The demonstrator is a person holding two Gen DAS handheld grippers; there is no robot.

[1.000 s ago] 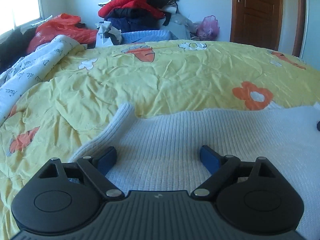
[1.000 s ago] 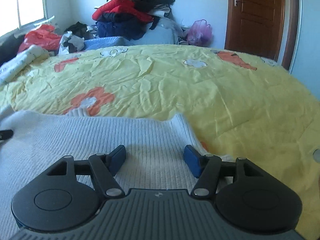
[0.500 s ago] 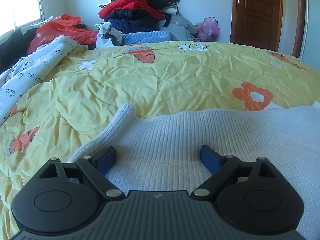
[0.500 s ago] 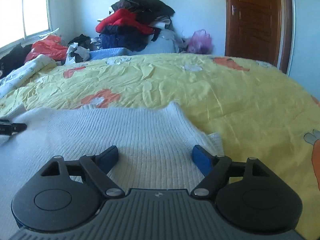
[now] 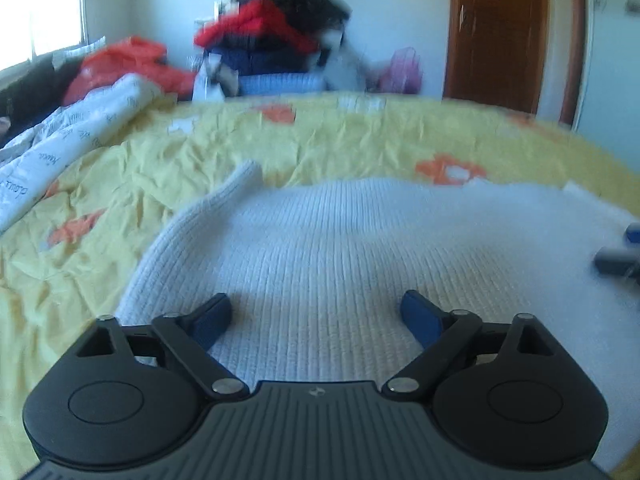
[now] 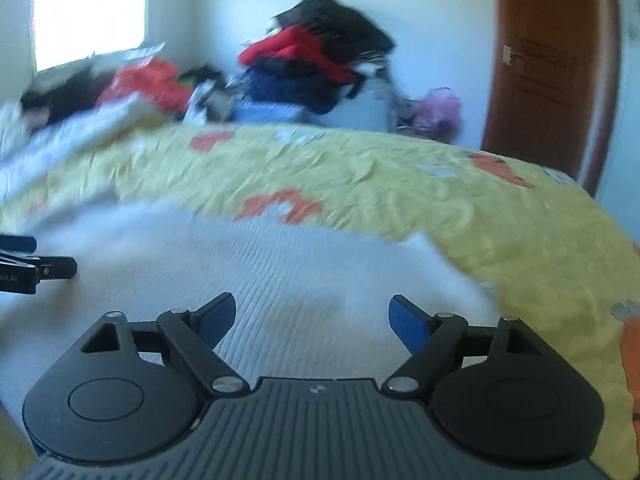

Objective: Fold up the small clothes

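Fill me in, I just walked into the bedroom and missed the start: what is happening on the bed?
A person holds a two-finger gripper in each hand above a white knit sweater spread flat on the yellow flowered bedspread. The left gripper and the right gripper are both open, poised over the knit, gripping nothing. No fold is visible yet. Both views are motion-blurred. A pile of clothes sits beyond the bed.
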